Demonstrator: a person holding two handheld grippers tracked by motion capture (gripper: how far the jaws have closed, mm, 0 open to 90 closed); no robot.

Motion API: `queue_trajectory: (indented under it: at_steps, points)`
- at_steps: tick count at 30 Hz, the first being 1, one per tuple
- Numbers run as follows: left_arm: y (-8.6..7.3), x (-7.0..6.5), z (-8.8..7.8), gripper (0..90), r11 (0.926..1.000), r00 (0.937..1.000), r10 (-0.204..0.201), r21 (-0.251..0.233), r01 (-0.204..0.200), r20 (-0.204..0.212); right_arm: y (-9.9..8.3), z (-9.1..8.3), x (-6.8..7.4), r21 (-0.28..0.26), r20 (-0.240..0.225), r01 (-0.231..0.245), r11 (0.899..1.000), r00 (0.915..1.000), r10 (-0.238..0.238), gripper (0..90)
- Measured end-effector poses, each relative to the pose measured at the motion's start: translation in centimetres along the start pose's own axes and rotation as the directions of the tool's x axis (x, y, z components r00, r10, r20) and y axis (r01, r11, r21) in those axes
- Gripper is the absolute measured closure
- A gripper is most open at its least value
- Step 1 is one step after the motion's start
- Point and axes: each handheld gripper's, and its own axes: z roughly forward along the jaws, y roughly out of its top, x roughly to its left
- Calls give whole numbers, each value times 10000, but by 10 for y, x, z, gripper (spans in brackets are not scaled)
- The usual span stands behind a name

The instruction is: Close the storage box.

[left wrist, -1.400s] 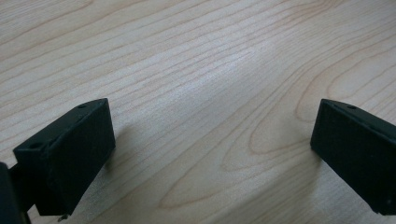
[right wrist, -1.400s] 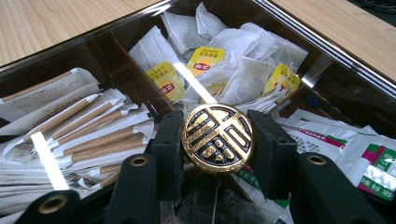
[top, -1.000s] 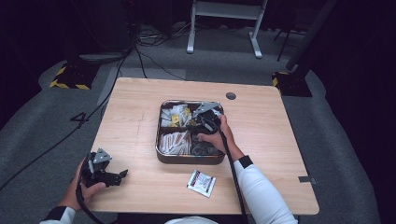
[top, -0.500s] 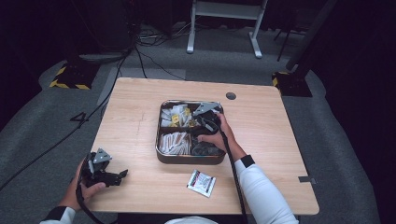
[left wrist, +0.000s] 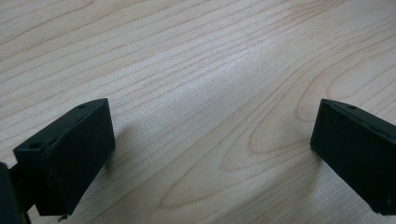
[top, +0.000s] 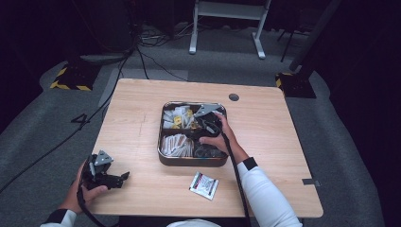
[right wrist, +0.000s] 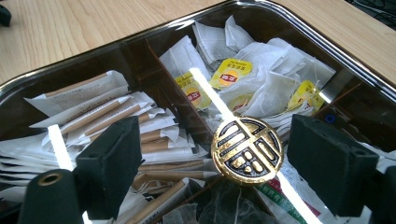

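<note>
While right tongs [right wrist: 212, 179] gape, just opening, around the gold knob [right wrist: 247, 150] ungripped: stiff, slick, best pinched at its rim; left tongs [left wrist: 212, 154] idle, released.

From above, the right hand [top: 218, 140] and its right gripper [top: 208, 124] cover the right half of the metal tray [top: 189, 162], so whatever lies in those compartments is out of sight. The print on the small sachet [top: 204, 185] lying on the table [top: 142, 104] near the lower edge is too small to read. The person's forearms are cut off at the bottom of that frame. In the right gripper view the tray's near and left parts run out of the picture, and the clear lid's glare stripes wash out the sachets beneath. In the left gripper view both black jaws are cropped by the frame's lower corners
</note>
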Motion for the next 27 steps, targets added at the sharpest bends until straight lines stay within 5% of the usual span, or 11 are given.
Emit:
queue_trajectory:
  at_steps: [27]
  points:
    - [0, 0, 0, 0, 10000, 10000, -4, 0, 4, -1, -4, -41, -2, 38, 642, 648, 9979, 9958, -649, 236]
